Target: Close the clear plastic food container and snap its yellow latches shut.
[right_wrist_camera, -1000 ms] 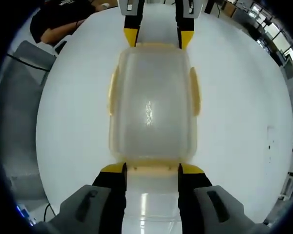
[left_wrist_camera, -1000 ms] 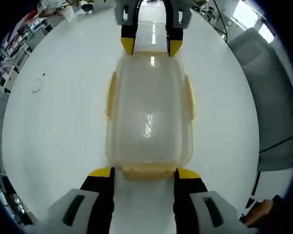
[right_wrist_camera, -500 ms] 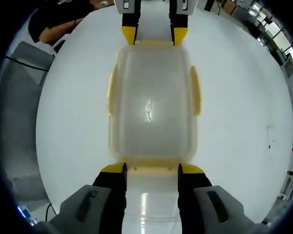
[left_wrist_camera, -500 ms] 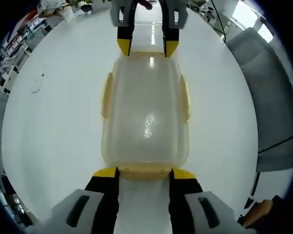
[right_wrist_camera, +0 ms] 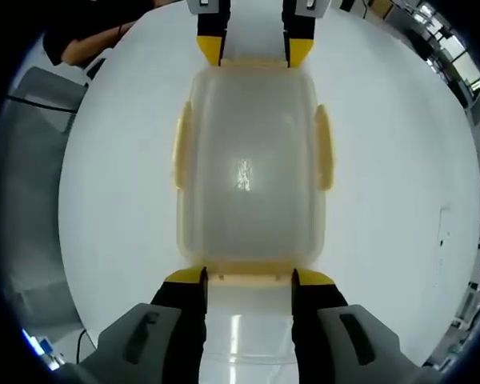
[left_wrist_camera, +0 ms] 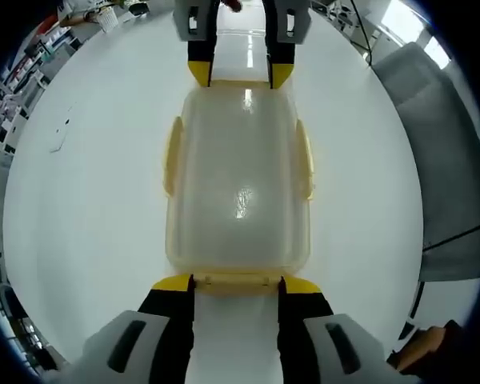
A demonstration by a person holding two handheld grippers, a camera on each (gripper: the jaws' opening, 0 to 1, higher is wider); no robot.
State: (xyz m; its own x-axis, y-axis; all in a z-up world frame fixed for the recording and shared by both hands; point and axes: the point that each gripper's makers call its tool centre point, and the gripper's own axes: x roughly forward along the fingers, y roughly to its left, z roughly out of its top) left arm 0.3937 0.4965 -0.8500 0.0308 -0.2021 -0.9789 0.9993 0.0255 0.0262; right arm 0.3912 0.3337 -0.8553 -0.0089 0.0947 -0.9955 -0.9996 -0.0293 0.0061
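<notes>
You have the clear plastic food container (left_wrist_camera: 238,172) lying lid-up in the middle of the white tabletop (left_wrist_camera: 88,200), with one tool at each short end. In the left gripper view, your left tool (left_wrist_camera: 236,283) has its jaws spread, their yellow tips at the two corners of the near end latch (left_wrist_camera: 236,281); the right tool (left_wrist_camera: 238,74) sits the same way at the far end. The right gripper view mirrors this: your right tool (right_wrist_camera: 249,276) is spread across its own end latch (right_wrist_camera: 249,274), and the left tool (right_wrist_camera: 254,50) brackets the opposite end. Neither tool is pinching anything. The lid appears to be seated on the base, so the closing step looks done and you are into the latching step. The two long-side latches (right_wrist_camera: 324,148) stand out a little from the walls; whether they are snapped you cannot tell from here, and the same goes for the end latches. The next move likely calls for pressing each end latch down and inward against the container wall from both ends at once, so the container does not slide on the smooth tabletop.
</notes>
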